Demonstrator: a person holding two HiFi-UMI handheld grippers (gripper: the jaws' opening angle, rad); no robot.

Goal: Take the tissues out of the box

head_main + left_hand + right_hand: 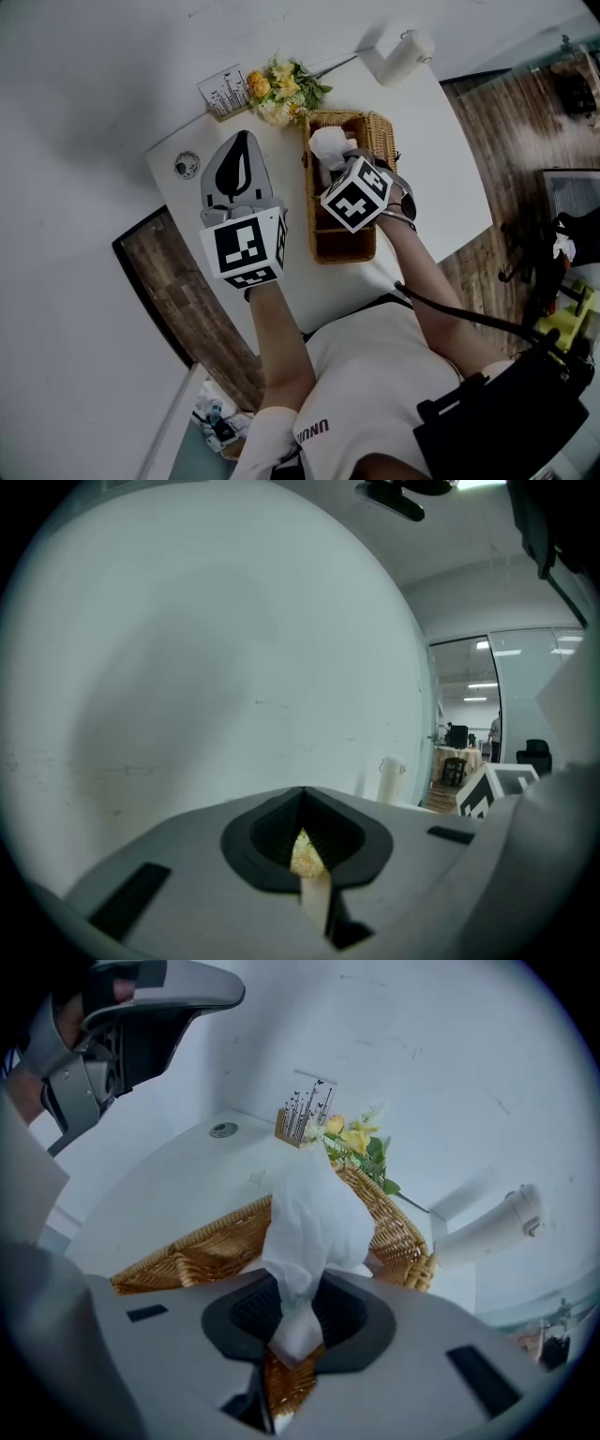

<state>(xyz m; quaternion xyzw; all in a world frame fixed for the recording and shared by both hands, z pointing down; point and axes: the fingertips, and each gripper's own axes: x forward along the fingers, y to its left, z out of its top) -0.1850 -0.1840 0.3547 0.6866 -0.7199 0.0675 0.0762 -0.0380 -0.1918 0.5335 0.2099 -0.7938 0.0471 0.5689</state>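
A woven wicker tissue box (347,239) stands on the white table (441,159), with a white tissue (328,145) sticking up from its far end. My right gripper (338,165) points steeply down at that tissue. In the right gripper view the tissue (314,1227) rises in a crumpled plume above the wicker box (202,1252), and its lower end is pinched narrow between the jaws of the right gripper (295,1335). My left gripper (240,150) hovers left of the box with its jaws together and nothing held. The left gripper (307,860) faces the bare wall.
A bunch of yellow flowers (281,92) and a printed card (223,91) stand at the table's far edge, just beyond the box. A white cylinder on an arm (398,56) lies at the far right, and a small round metal fitting (187,165) at the left.
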